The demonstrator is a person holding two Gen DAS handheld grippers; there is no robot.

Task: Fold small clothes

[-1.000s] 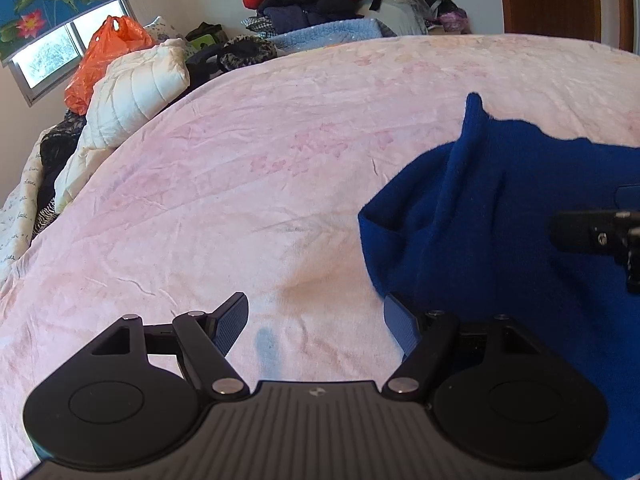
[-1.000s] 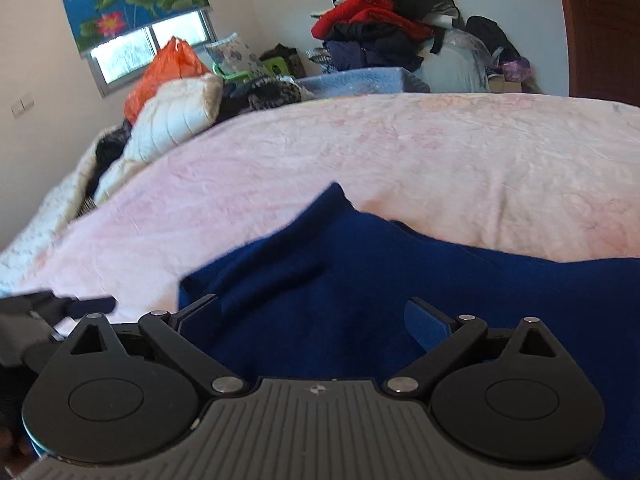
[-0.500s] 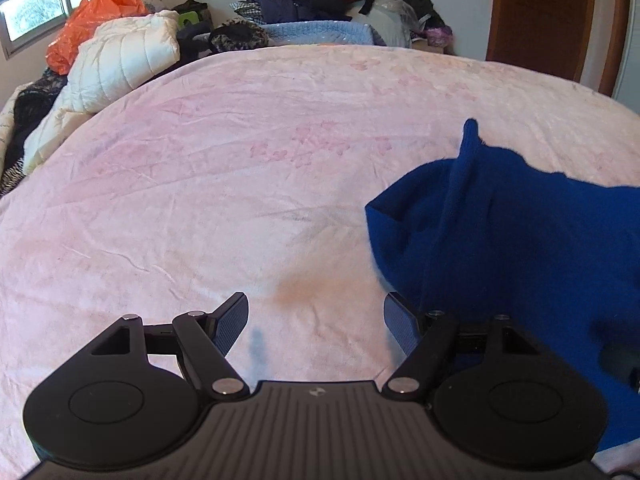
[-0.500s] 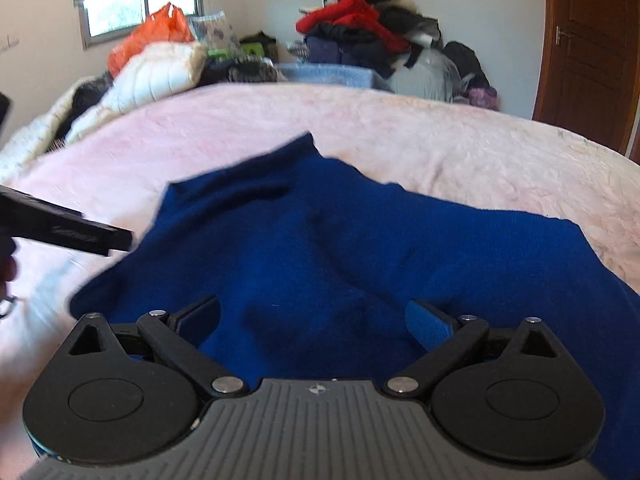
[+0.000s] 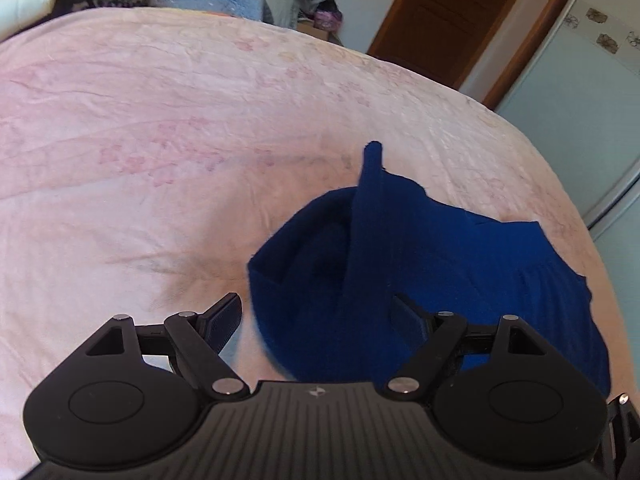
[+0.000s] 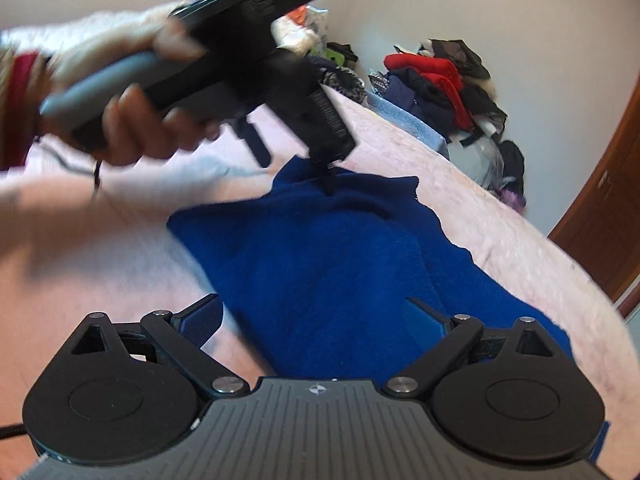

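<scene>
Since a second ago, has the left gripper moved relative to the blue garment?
Yes. In the left wrist view the left gripper has shifted right toward the wooden door; its open fingers now straddle the blue garment edge instead of bare pink bedspread.

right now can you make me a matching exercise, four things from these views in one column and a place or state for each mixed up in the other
Things:
1. blue knit garment
2. left gripper
3. red clothing
4. brown door

Places or states:
A. on top of the clothes pile by the far wall
B. fingers spread wide apart, holding nothing
C. lying rumpled on the pink bedspread
D. beyond the far corner of the bed

Pairs: 1-C, 2-B, 3-A, 4-D
</scene>
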